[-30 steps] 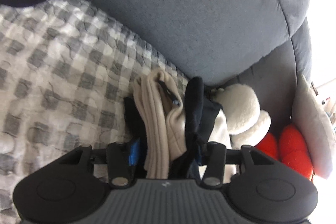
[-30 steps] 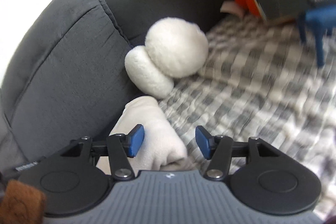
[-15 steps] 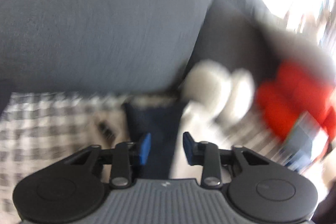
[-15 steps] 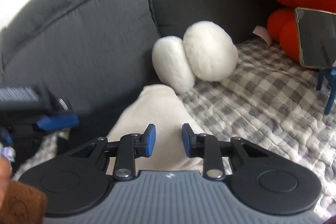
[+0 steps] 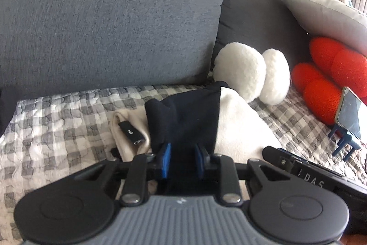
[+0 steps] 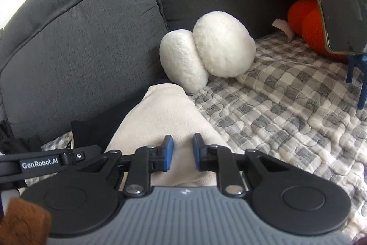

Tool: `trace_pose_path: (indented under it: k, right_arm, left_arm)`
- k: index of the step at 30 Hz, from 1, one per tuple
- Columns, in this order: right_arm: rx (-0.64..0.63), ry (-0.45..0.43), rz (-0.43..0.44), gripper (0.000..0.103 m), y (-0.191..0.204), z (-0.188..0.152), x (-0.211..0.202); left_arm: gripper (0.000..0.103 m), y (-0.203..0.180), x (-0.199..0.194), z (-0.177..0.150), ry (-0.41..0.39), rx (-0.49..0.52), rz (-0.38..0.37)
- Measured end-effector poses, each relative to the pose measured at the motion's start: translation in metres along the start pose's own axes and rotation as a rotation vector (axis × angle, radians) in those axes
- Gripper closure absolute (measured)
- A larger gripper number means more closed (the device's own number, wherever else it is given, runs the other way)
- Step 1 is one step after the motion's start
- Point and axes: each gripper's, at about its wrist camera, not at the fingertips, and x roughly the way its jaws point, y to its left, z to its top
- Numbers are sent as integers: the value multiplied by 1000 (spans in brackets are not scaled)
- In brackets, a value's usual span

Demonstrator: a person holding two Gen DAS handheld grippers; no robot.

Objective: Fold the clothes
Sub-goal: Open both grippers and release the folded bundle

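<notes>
Grey sofa cushions (image 5: 110, 15) back a seat covered by a checked quilt (image 5: 57, 125), and the clothes lie on that quilt near the backrest, probably because the wide soft seat gives room to spread and fold them. A white plush toy (image 5: 251, 74) and red round cushions (image 5: 325, 82) sit further along by the armrest, clear of the work. A phone (image 6: 339, 22) leans on a small blue stand (image 6: 357, 75) near them, seemingly propped to face the seat.

The cream garment (image 6: 165, 125) lies in a long bundle, with a dark navy garment (image 5: 183, 116) draped over it.

The left gripper (image 5: 181, 160) has its jaws narrow and closing, with the near edge of the navy garment between them; the cloth rises from the pads in a peak, so it looks pinched. The right gripper (image 6: 182, 154) sits just beside it, low over the near end of the cream garment. Its jaws are also narrow and closing, with cream cloth bulging up between them. Gripping both pieces at neighbouring near edges suggests they are about to be separated or pulled flat.
</notes>
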Motion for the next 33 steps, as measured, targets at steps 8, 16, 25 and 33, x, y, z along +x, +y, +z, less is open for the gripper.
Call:
trace_pose_path:
  k: [8,16,25,33]
  right_arm:
    - [-112,-4,36,71,21,10,-23]
    - [-149,66,12,75,26,-2,-18]
    - [-171,77,36,60,23,6,-55]
    - [-200,106,0,59,16,3,-89]
  left_arm:
    - [71,3,-34,-3,0,19,-62]
    - [71,-7,-25,-17,48,112,10]
    - [60,-1,-49,-37,69,115,6]
    - [56,-1,-50,-31,93,88,27]
